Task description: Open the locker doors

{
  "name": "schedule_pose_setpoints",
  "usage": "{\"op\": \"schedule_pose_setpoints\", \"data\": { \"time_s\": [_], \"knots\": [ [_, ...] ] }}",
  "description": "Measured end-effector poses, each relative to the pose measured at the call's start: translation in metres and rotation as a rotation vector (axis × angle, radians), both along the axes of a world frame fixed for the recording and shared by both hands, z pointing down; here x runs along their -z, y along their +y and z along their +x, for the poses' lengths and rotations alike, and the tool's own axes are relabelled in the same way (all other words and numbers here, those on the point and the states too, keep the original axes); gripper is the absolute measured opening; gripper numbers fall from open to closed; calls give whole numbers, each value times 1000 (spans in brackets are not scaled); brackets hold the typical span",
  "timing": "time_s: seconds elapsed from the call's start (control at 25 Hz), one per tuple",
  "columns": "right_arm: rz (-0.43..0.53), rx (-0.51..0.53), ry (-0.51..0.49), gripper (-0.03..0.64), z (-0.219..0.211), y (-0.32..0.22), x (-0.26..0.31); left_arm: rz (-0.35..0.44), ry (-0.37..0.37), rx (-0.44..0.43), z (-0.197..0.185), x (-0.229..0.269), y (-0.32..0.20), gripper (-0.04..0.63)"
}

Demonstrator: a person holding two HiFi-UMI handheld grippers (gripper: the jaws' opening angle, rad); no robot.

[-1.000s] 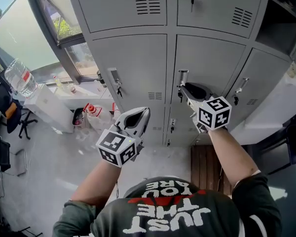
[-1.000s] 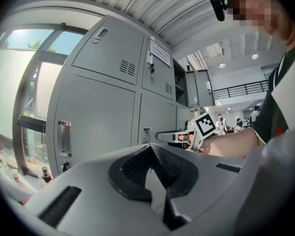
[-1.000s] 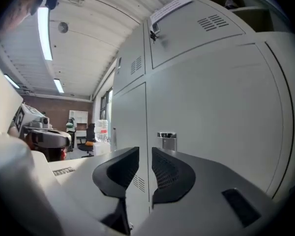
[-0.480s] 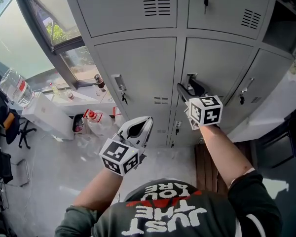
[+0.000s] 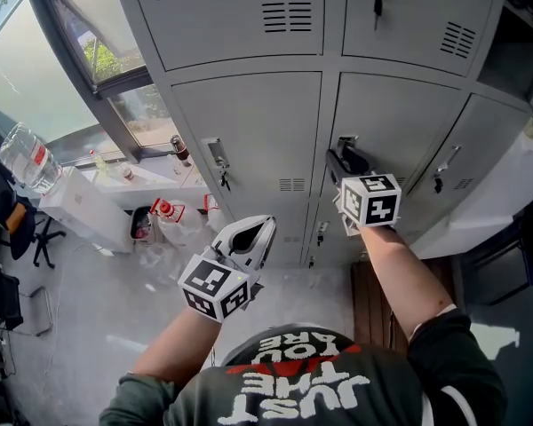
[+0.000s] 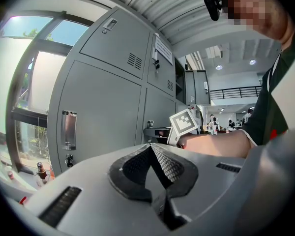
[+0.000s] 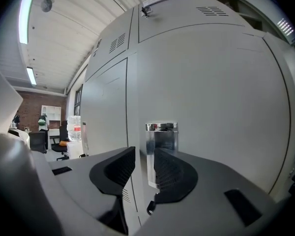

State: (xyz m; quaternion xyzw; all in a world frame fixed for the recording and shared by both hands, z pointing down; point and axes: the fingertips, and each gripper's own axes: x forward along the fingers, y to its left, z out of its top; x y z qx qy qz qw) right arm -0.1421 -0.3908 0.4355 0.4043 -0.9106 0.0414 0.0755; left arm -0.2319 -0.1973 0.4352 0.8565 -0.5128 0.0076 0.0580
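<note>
2 closed locker doors matter most here: the middle locker door, which is being addressed, and the left locker door beside it. Both are painted sheet steel, so they can be expected to be stiff, light on their hinges and slippery across the flat face. No hold is offered by the panel itself. A chrome handle is mounted upright near the middle door's left edge, and that is where the door is best taken, with a pull outward. The polished metal may slide in the pads unless it is gripped squarely.

The right hand-held gripper is held at this handle with its jaws narrowly apart, and the chrome strip is seen through the gap and behind the right pad. Whether the pads touch the handle cannot be settled from these views; nothing appears to be clamped yet.

The left hand-held gripper is kept low and well back from the lockers, its jaws pressed together at the tips with nothing between them. The left door's handle is left untouched, well apart from it.

Every door in the head view is judged to be shut, so the task is at its start
</note>
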Motion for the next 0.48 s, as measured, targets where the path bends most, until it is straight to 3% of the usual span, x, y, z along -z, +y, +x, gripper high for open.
{"op": "schedule_pose_setpoints", "data": {
  "time_s": [0.24,0.48],
  "knots": [
    [18,1,57,149,4,18,-1,-10,9,-1,3,-3,3,6],
    [25,-76,92,130,14,32,-5,-23,11,1,4,-7,7,6]
  ]
}}
